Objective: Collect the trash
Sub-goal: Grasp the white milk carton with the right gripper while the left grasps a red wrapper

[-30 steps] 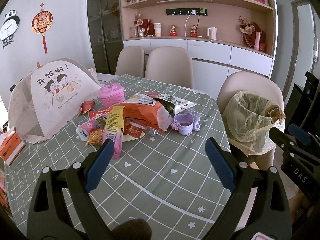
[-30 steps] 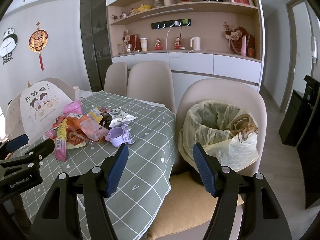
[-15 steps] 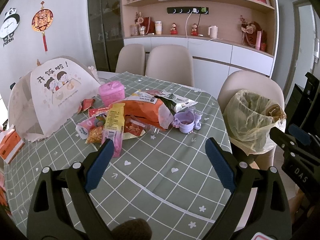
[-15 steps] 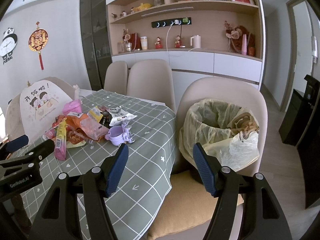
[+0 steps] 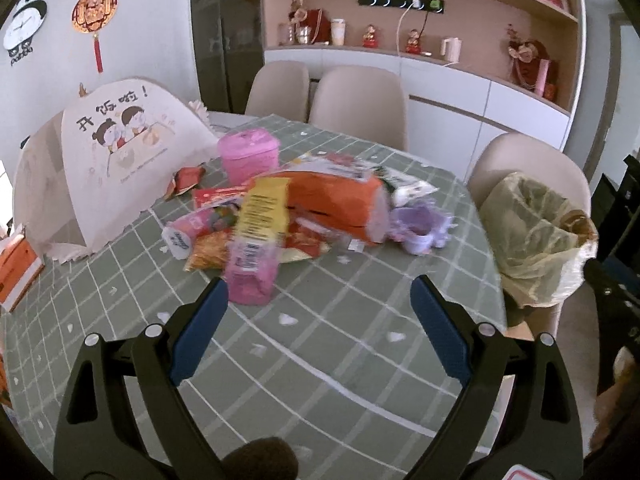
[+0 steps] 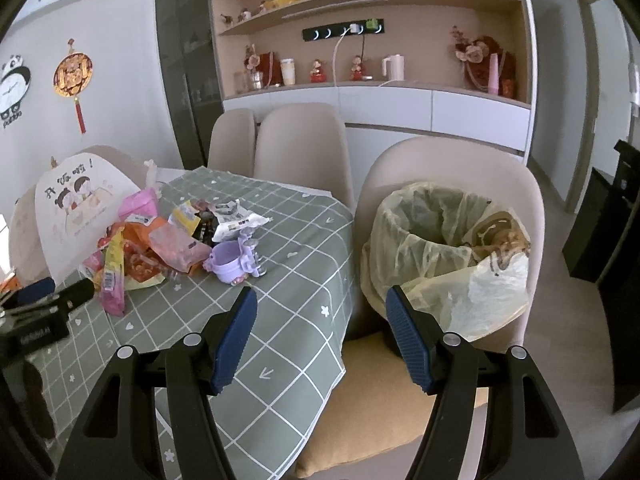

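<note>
my left gripper [image 5: 318,312] hangs above the near part of the green checked tablecloth [image 5: 328,344], its blue-padded fingers [image 5: 200,328] spread wide with nothing between them and nothing touching them. just beyond the left finger's tip lies the trash pile [image 5: 280,216] in the middle of the table: a yellow and pink wrapper [image 5: 256,240] nearest me, a large orange bag [image 5: 336,204] behind it, smaller red and orange packets tucked underneath, and a pink lidded container [image 5: 248,156] at the far edge. a small purple cup [image 5: 420,228] sits just to the right of the orange bag, touching the heap. a white mesh food cover [image 5: 108,160] with a cartoon print stands to the left of the pile, and an orange box [image 5: 16,268] sits at the table's left edge. my right gripper [image 6: 320,336] is likewise released, its fingers [image 6: 236,332] wide apart and empty, poised over the table's corner and the chair seat [image 6: 392,408] beside it. on that beige chair [image 6: 452,168] stands the trash bin [image 6: 436,248], lined with a pale yellow bag, its mouth open, with brownish paper rubbish [image 6: 500,236] resting at its right rim. the bin is well apart from the pile, past the table's right edge. the left camera's view is slightly blurred.
</note>
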A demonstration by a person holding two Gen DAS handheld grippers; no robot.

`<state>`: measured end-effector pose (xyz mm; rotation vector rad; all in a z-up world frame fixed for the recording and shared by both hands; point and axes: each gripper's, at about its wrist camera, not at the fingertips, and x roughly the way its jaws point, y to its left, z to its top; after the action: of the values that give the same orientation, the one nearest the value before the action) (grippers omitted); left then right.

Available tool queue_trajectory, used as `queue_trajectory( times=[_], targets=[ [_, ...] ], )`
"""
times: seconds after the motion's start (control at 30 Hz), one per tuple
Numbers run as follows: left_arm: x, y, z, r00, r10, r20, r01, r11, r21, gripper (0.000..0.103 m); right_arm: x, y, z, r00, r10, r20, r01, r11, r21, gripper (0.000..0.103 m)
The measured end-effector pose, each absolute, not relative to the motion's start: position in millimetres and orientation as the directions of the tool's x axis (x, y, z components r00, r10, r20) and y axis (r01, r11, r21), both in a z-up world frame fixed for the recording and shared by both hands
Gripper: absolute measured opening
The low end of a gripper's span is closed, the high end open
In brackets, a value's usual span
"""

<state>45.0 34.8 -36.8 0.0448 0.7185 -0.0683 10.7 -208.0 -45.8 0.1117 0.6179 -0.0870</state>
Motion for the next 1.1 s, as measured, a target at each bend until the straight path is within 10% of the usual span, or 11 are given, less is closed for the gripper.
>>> queue_trajectory(
  times=[0.5, 1.1],
  targets=[
    [250, 244, -67, 0.679, -0.011, -0.734, -0.152, 0.976, -0.155, 0.094, 129, -178, -65, 0.734, 0.017, -0.679, -0.004, 1.000, 0.020, 0.064],
    [351, 280, -124, 0.607, -0.037, -0.794, -0.183, 0.966, -0.185, 0.035, 279, -124, -69, 0.712, 0.001, -0.702, -0.070, 0.995, -0.069, 0.064]
  ],
)
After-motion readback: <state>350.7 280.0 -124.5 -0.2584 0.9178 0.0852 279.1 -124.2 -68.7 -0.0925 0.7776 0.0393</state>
